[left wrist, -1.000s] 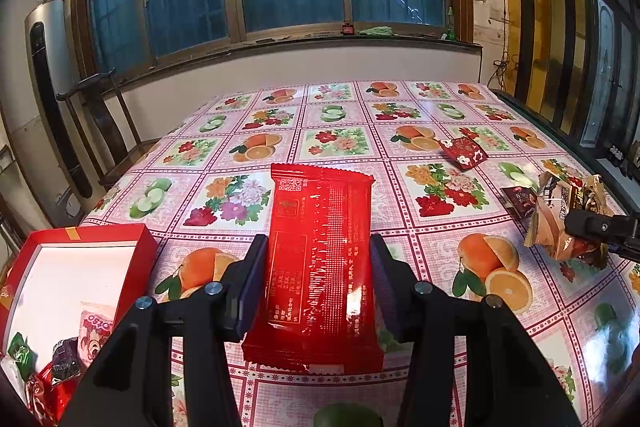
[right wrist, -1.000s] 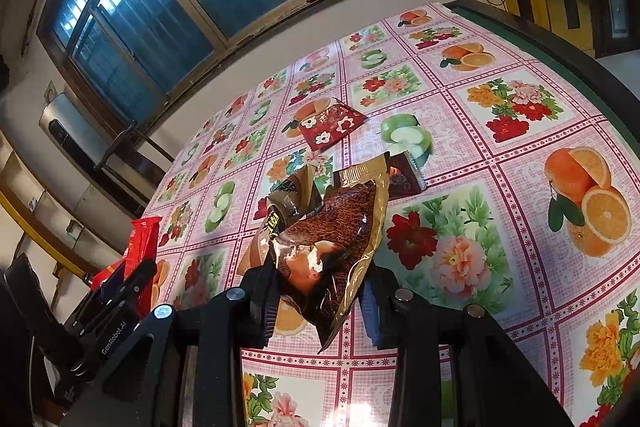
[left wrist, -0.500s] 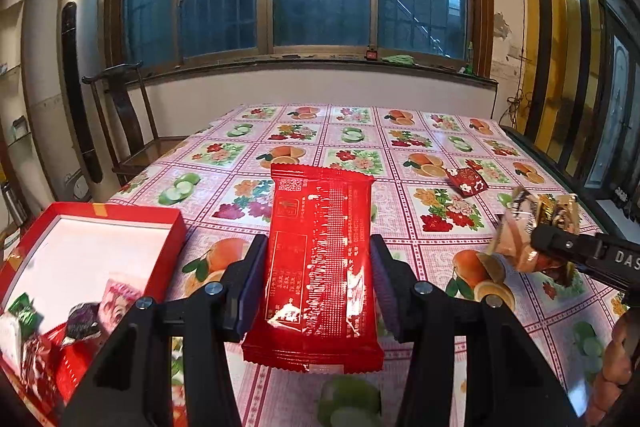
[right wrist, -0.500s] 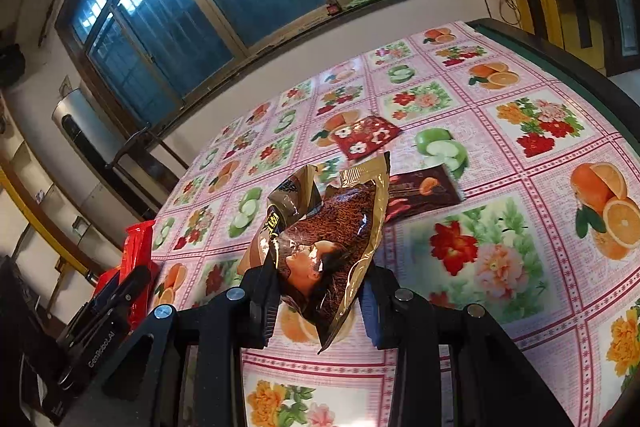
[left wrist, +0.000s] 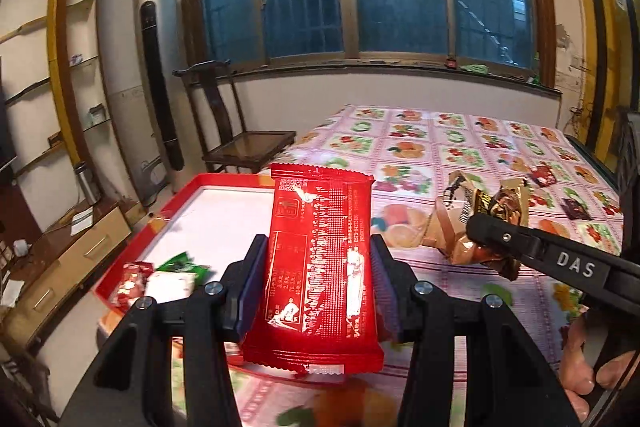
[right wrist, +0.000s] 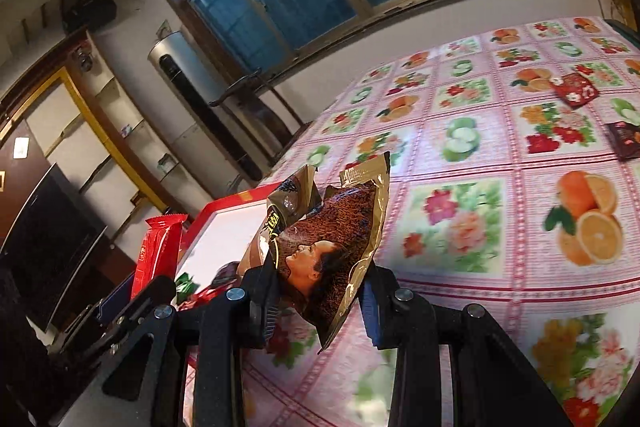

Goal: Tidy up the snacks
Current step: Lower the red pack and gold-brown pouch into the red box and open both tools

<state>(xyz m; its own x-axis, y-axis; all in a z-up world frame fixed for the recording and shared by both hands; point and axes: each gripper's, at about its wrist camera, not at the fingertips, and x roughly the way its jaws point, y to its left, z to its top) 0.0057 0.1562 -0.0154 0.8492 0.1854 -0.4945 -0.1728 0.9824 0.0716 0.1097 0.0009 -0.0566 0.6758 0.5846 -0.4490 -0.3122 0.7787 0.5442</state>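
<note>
Foil is what I am handling on both sides: light, crinkly, slick packets that give under pressure, best pinched across the flat middle rather than by a crimped end. My left gripper has its fingers clamped on the red snack packet, which stands upright between them with its top edge toward twelve o'clock. My right gripper has its fingers clamped on the brown snack bag, pinched at its lower corner, the rest flaring up toward twelve. Both packets hang above the desk. The red box sits at about ten o'clock from the left fingers, with a few small snacks in its near corner. I judge the box is where both go.
</note>
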